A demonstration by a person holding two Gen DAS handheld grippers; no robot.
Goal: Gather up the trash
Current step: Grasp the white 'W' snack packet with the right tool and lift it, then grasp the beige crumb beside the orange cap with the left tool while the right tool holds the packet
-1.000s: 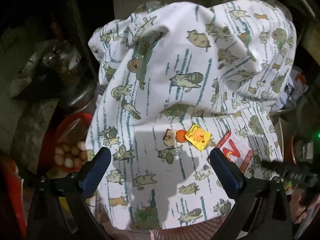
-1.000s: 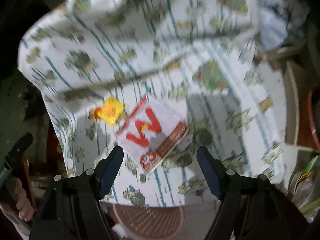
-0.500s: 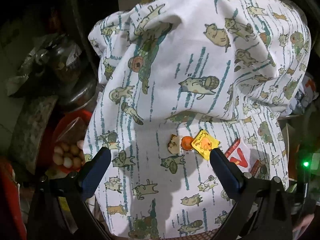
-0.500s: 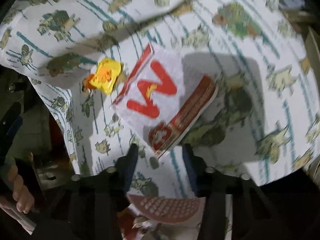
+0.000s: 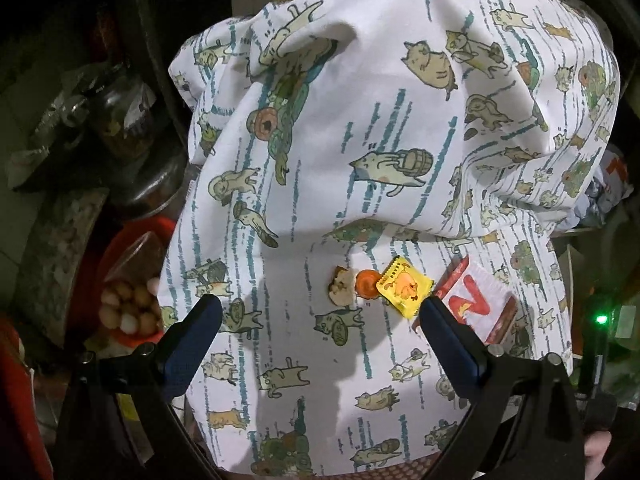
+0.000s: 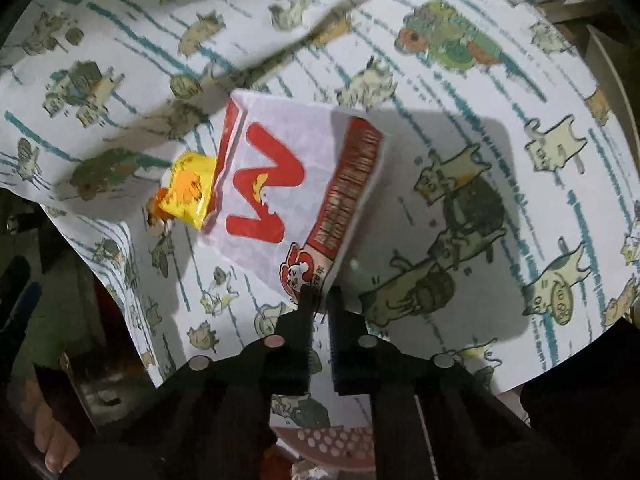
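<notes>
A white paper bag with a red W logo (image 6: 280,196) lies on the cat-print cloth (image 6: 460,128); it also shows in the left wrist view (image 5: 476,304). My right gripper (image 6: 320,300) is shut on the bag's near corner. A yellow wrapper (image 5: 404,290) lies beside the bag, also seen in the right wrist view (image 6: 186,194). An orange scrap (image 5: 366,282) and a brown scrap (image 5: 342,290) lie left of the wrapper. My left gripper (image 5: 320,326) is open and empty, hovering just in front of the scraps.
The cloth (image 5: 360,160) is draped over a tall bump behind the trash. A red bowl with small round balls (image 5: 128,308) sits lower left. Dark jars and clutter (image 5: 120,128) stand to the left. A perforated red stool edge (image 6: 324,444) shows under the cloth.
My right gripper moved in and closed on the corner of the paper bag. My left gripper stayed open and shifted slightly closer to the yellow wrapper.
</notes>
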